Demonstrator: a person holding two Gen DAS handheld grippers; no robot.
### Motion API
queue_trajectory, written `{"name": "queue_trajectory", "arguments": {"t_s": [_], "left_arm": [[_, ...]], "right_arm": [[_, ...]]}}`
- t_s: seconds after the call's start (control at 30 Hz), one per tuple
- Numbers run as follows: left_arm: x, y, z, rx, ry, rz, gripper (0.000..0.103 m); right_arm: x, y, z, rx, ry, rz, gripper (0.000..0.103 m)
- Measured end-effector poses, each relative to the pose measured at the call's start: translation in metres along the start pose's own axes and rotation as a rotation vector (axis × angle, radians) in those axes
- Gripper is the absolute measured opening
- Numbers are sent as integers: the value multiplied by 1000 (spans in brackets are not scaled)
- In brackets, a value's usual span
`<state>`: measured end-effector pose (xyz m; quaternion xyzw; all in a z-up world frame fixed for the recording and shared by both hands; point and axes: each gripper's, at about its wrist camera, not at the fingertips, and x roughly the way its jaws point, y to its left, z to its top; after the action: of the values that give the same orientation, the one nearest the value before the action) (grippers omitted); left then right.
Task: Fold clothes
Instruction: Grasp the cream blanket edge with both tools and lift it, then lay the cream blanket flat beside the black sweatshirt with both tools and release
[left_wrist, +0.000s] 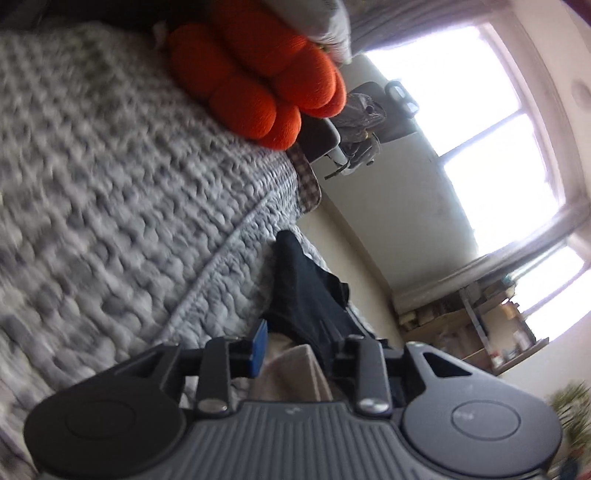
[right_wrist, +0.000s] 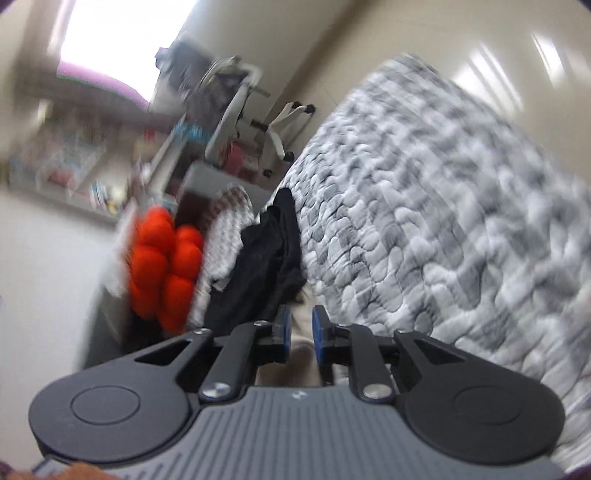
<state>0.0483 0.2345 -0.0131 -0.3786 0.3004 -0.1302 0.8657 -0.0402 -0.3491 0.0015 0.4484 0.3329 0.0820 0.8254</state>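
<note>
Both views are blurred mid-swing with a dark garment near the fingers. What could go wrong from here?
1. The black garment is bunched, and neither view shows a firm hold; it may slip from the left hand-held gripper.
2. The right hand-held gripper has a narrow gap over beige cloth; it may pinch the wrong layer.
3. The orange cushion lies close and could get knocked.

Black garment (left_wrist: 303, 291); grey-white quilted bedspread (left_wrist: 110, 184); orange knotted cushion (left_wrist: 255, 77); blue-padded fingers (right_wrist: 317, 332).
</note>
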Motion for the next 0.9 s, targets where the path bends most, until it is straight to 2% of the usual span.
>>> {"name": "queue_trajectory", "arguments": {"t_s": [0.07,0.13,0.17,0.3,0.5,0.77,0.87,0.9], "left_arm": [[-1,-5,-3,90,5,40,32],[0,-10,-5,182,13,81,35],[1,-13,-7,227,20,99,35],[10,-25,-18,412,59,149,36],[15,-37,-30,603,96,186,38],[33,-49,-32,643,121,190,38],[40,-53,-33,655,123,196,35],[43,-55,-34,655,122,198,26]], "right_arm": [[2,13,-8,-125,11,-45,23],[5,22,-16,-235,9,-86,57],[6,26,-21,-288,4,-105,61],[16,35,-28,-465,-3,-168,61],[33,36,-33,-580,15,-224,61],[57,41,-32,-597,4,-233,61],[62,43,-32,-603,-9,-232,52],[63,44,-32,-604,-16,-232,45]]}}
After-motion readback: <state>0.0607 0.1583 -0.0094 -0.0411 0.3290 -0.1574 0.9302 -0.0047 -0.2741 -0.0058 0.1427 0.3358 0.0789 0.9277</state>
